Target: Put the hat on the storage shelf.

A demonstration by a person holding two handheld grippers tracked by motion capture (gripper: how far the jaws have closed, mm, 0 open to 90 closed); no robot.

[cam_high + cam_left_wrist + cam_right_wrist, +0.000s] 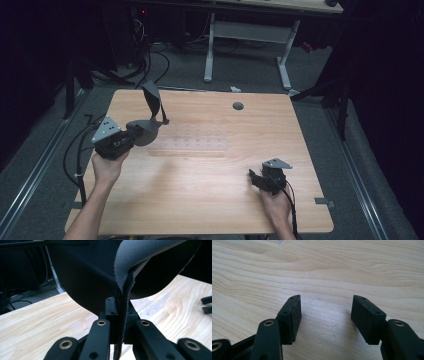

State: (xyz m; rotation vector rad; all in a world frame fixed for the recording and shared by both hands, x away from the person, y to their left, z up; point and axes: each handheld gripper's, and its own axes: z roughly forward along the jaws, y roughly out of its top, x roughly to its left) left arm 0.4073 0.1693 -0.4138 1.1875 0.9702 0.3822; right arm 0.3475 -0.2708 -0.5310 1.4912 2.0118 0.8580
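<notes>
- Grey cloth [146, 127] sits near the worktop's [210, 200] left edge, towards the far-left corner; one part bunched right at the left tool [131, 136], another part standing up as a dark flap just beyond it, tip touching the wood.
- Left tool: jaws fully closed on the cloth; the left gripper view has the fabric edge [123, 315] pinched between the two black pads, with the rest of it ballooning up over the camera.
- Left hand [107, 167] grips that tool from the near side, forearm coming in at the near-left corner; grey three-cornered plate on top.
- Right tool [256, 178] near the worktop's near-right corner, well apart from the cloth, resting low over the wood.
- Right tool's jaws wide apart, nothing between them; the right gripper view has bare wood grain in the gap, pads [294, 317] clean.
- Right hand [275, 205] holds it from the near edge, cable trailing back.
- Clear plastic strip [195, 142] with small compartments lies flat mid-worktop, just right of the cloth; contents too faint to tell.
- Small dark round grommet [238, 105] near the far edge.
</notes>
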